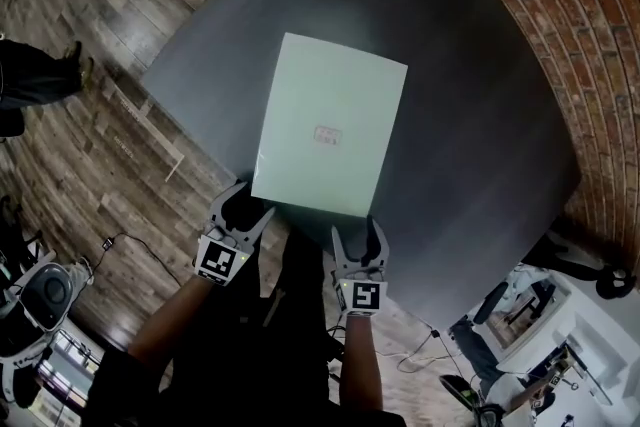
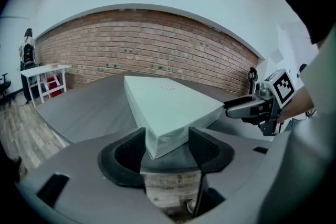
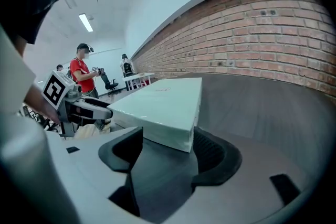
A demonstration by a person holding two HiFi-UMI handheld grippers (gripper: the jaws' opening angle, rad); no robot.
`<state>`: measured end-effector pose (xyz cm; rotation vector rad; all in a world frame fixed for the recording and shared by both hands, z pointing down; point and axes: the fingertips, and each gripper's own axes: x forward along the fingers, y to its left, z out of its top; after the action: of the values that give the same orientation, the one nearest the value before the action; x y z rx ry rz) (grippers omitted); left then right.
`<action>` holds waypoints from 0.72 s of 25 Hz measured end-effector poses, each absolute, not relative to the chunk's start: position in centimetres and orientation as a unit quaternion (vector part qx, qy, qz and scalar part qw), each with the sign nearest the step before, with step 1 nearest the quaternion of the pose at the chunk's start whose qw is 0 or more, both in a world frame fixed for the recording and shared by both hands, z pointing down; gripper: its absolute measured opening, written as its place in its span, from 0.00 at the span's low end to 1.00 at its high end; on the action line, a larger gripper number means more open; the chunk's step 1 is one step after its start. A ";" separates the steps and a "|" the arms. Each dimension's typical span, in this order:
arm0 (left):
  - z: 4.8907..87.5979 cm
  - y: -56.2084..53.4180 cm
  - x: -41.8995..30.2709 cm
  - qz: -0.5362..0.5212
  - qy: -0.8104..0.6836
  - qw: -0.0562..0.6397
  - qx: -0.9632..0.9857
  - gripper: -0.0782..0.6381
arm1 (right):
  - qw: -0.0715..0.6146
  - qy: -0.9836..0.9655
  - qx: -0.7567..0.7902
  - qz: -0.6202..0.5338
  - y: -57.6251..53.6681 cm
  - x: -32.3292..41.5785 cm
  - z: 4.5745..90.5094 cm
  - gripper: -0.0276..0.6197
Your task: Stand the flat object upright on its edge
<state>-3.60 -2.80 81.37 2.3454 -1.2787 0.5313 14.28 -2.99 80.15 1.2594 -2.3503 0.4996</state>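
Because it lies flat with its broad face up, the pale green box point(image 1: 328, 125) has not yet begun its turn onto an edge. It rests on the dark grey table point(image 1: 480, 115), its near short edge close to the table's near rim. It looks stiff and square-cornered, so I judge it will tip as 1 rigid piece rather than bend. Its faces appear smooth, perhaps film-wrapped, so pads may slide on them. Its thickness suggests some weight - more than a sheet of card, though probably not heavy. The best hold seems to be at the 2 near corners, so that the near edge can be raised while the far short edge pivots on the table.

The long axis runs away from the person toward the table's far side, leaning a little to the right in the head view. A small mark sits at the middle of the top face.

The left gripper point(image 2: 167, 135) stands wide, with the box's near-left corner poking between its jaws. The pads do not look to be pressing on it. The right gripper point(image 3: 168, 136) is also spread wide around the near-right corner, with a clear gap at its left jaw - nothing is gripped yet. A brick wall point(image 3: 273, 34) stands beyond the table.
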 end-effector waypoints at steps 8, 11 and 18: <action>81.7 -3.2 -3.4 0.186 -0.446 0.208 0.850 0.45 | 0.225 -0.842 0.458 0.175 -3.4 14.2 81.2 0.49; 81.6 -3.3 -3.3 0.189 -0.442 0.208 0.852 0.45 | 0.223 -0.842 0.460 0.173 -3.3 14.2 81.2 0.49; 80.9 -3.3 -3.2 0.199 -0.435 0.201 0.855 0.45 | 0.215 -0.837 0.469 0.185 -3.5 14.3 80.5 0.49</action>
<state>-3.18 -3.32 80.85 2.3873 -1.2152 0.5568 14.32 -3.47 80.48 1.2990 -2.3199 0.5117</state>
